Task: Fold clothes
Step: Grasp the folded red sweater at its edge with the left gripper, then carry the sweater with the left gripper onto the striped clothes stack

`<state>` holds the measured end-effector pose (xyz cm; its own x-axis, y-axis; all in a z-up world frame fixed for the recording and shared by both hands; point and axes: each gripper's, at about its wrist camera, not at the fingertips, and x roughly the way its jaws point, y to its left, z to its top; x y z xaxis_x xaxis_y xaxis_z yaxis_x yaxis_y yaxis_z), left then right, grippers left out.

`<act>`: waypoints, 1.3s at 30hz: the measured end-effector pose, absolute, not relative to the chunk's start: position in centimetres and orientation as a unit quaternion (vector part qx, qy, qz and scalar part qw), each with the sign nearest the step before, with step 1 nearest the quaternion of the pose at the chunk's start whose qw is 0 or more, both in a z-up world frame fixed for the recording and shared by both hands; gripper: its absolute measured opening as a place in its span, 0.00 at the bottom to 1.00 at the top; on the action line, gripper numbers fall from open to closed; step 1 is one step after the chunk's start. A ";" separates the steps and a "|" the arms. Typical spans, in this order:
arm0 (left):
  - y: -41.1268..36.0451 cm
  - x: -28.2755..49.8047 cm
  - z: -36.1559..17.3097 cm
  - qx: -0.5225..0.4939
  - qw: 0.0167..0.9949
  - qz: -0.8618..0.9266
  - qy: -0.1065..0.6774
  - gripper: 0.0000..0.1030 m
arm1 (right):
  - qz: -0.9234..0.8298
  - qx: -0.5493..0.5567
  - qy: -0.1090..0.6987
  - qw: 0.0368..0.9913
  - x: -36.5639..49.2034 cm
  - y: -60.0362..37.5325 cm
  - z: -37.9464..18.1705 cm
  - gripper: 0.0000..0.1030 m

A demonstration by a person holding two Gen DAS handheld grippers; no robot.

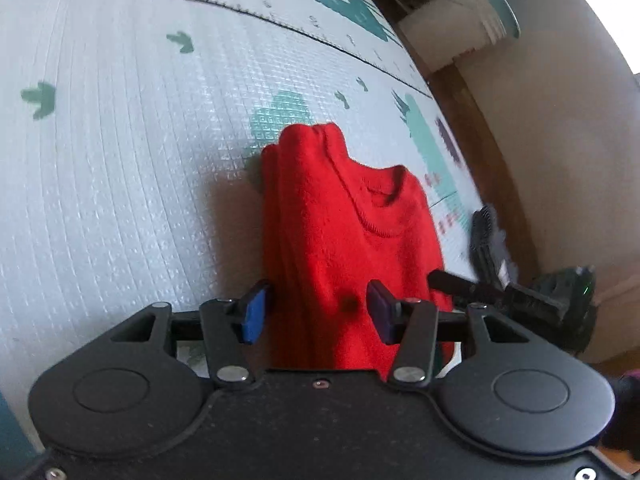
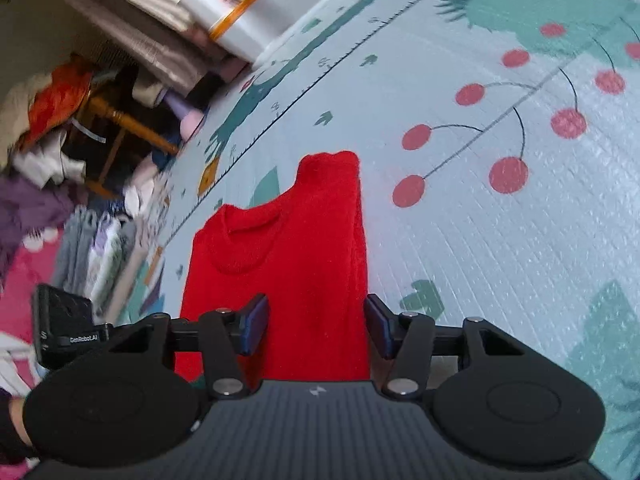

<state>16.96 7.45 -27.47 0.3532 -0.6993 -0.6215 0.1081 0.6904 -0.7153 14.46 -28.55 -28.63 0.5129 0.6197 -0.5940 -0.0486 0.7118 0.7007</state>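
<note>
A red knit sweater (image 1: 340,216) lies folded into a narrow strip on the patterned play mat (image 1: 120,140), neckline up and a sleeve end pointing away. My left gripper (image 1: 318,306) is open, its blue pads either side of the sweater's near part, just above it. In the right wrist view the same sweater (image 2: 288,248) lies on the mat (image 2: 500,260), and my right gripper (image 2: 316,324) is open over its near end. The right gripper also shows in the left wrist view (image 1: 460,284) at the sweater's right edge.
A wooden floor strip (image 1: 480,128) and a wall border the mat on one side. In the right wrist view a pile of clothes (image 2: 48,128), a wooden chair frame (image 2: 128,124), a plastic bag (image 2: 256,12) and folded garments (image 2: 100,252) crowd the mat's left edge.
</note>
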 end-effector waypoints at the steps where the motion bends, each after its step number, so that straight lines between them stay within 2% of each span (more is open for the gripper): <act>1: 7.6 17.1 -27.7 -0.301 0.765 -0.263 0.506 0.45 | 0.204 0.326 0.448 0.807 14.4 -28.7 -28.8 0.46; 3: 7.8 16.7 -28.2 -0.310 0.760 -0.259 0.509 0.33 | 0.198 0.344 0.447 0.801 14.1 -29.0 -29.2 0.36; 7: 7.5 16.6 -27.7 -0.318 0.754 -0.266 0.510 0.24 | 0.185 0.399 0.443 0.781 13.5 -29.6 -30.4 0.27; 15: 6.6 16.5 -26.2 -0.329 0.742 -0.285 0.510 0.22 | 0.184 0.465 0.431 0.751 10.1 -31.1 -30.2 0.22; 21: 2.0 19.0 -22.4 -0.293 0.732 -0.333 0.517 0.21 | 0.165 0.523 0.372 0.749 7.5 -34.7 -28.4 0.21; 26: -5.5 22.8 -16.7 -0.221 0.730 -0.406 0.504 0.21 | 0.140 0.565 0.294 0.758 5.6 -39.8 -25.8 0.21; 31: -16.2 26.7 -12.0 -0.141 0.731 -0.474 0.471 0.21 | 0.095 0.591 0.204 0.774 3.9 -46.4 -23.7 0.21; 39: -30.6 29.5 -12.4 -0.150 0.696 -0.558 0.425 0.21 | 0.011 0.580 0.090 0.810 1.2 -57.6 -22.4 0.20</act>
<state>29.48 -30.59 -12.36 0.0148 -0.9052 -0.4248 0.6495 0.3317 -0.6842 1.20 -57.58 -22.35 0.9837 0.1216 -0.1327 0.0864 0.3280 0.9407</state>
